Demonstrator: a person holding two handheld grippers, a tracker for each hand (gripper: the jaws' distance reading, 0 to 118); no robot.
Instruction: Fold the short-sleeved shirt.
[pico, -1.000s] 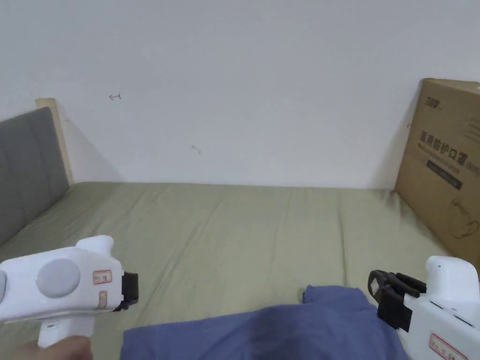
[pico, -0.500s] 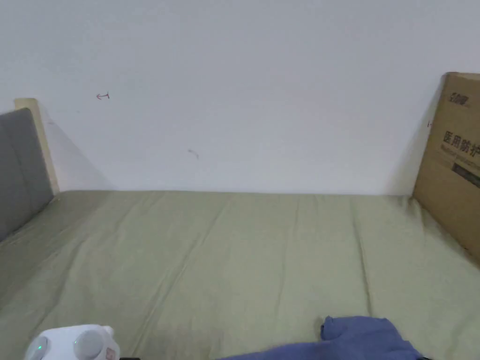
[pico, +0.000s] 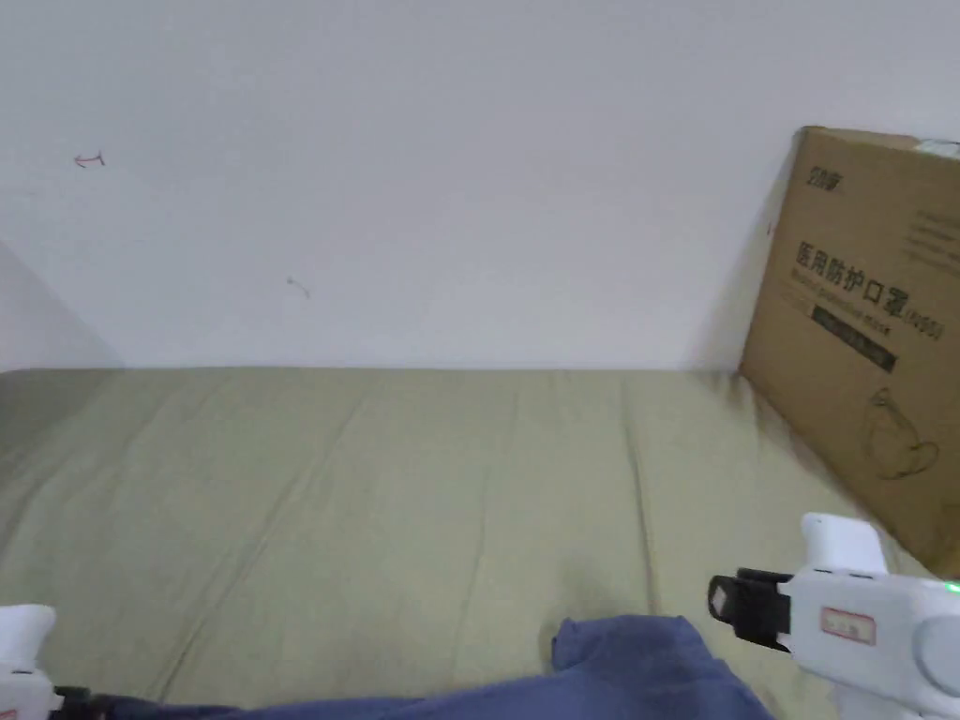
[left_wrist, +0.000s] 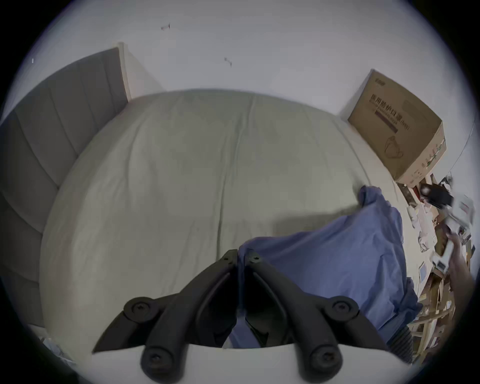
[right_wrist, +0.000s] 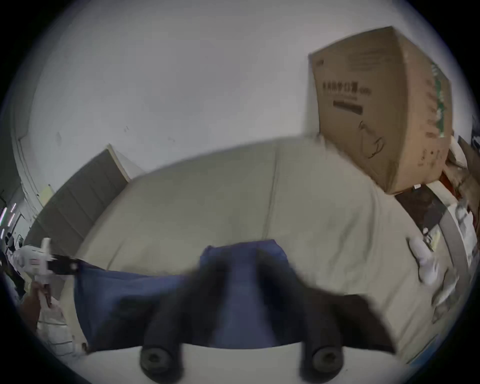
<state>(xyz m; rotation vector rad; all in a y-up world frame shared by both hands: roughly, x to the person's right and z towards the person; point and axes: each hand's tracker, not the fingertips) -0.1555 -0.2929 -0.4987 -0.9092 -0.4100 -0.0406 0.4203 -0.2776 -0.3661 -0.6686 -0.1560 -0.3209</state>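
shirt: blue short-sleeved shirt (pico: 647, 670), lies on the near part of the bed, spread between the two grippers
head view / bed: olive-green sheet (pico: 403, 506), creased, runs back to a white wall (pico: 450, 169)
head view / box: cardboard box (pico: 867, 347) stands on the bed's right end against the wall
head view / right gripper: right gripper (pico: 727, 600) at lower right, just beside the raised corner of the shirt; jaw state not readable here
head view / left gripper: white body of the left gripper (pico: 23, 661) at the lower-left corner, at the shirt's left edge
left gripper view / claw: left gripper (left_wrist: 241, 256) jaws closed together, pinching the shirt's (left_wrist: 337, 257) edge between the tips
left gripper view / shirt: cloth stretches right from the jaws; far corner bunched up near the box (left_wrist: 397, 130)
left gripper view / headboard: grey padded headboard (left_wrist: 52, 124) at the left end of the bed
left gripper view / other side: right gripper (left_wrist: 441, 200) blurred, far right
right gripper view / claw: right gripper (right_wrist: 244, 262) heavily blurred; blue cloth sits between the jaws, but can't tell if they clamp it
right gripper view / shirt: shirt (right_wrist: 124, 298) stretches left to the left gripper (right_wrist: 65, 265), which grips its far end
right gripper view / box: cardboard box (right_wrist: 376, 109) upper right
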